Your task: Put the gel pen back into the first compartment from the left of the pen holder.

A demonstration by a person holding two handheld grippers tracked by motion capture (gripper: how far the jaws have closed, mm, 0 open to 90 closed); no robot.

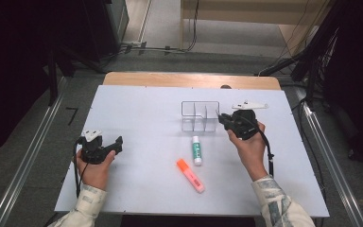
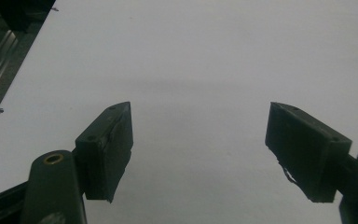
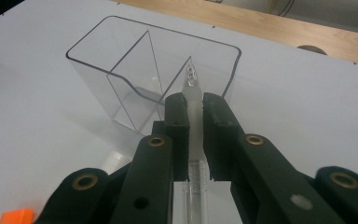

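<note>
My right gripper (image 3: 195, 100) is shut on a clear plastic pen (image 3: 192, 81), whose tip points into the clear divided organiser box (image 3: 121, 88). In the high view this gripper (image 1: 223, 118) hovers at the right side of the clear organiser box (image 1: 189, 111). A white glue stick with a green label (image 1: 197, 150) and an orange highlighter (image 1: 190, 175) lie on the white table in front of the box. My left gripper (image 1: 115, 144) rests at the table's left, held by a hand. Its jaws stand wide apart with only bare table between its fingertips (image 2: 114, 135).
The white tabletop (image 1: 142, 123) has a wooden strip (image 1: 189, 80) along its far edge. Metal rails (image 1: 28, 151) run along both sides of the table. Dark equipment and cables (image 1: 137, 47) sit beyond the far edge. An orange highlighter end (image 3: 16, 217) shows at the lower left of the right gripper view.
</note>
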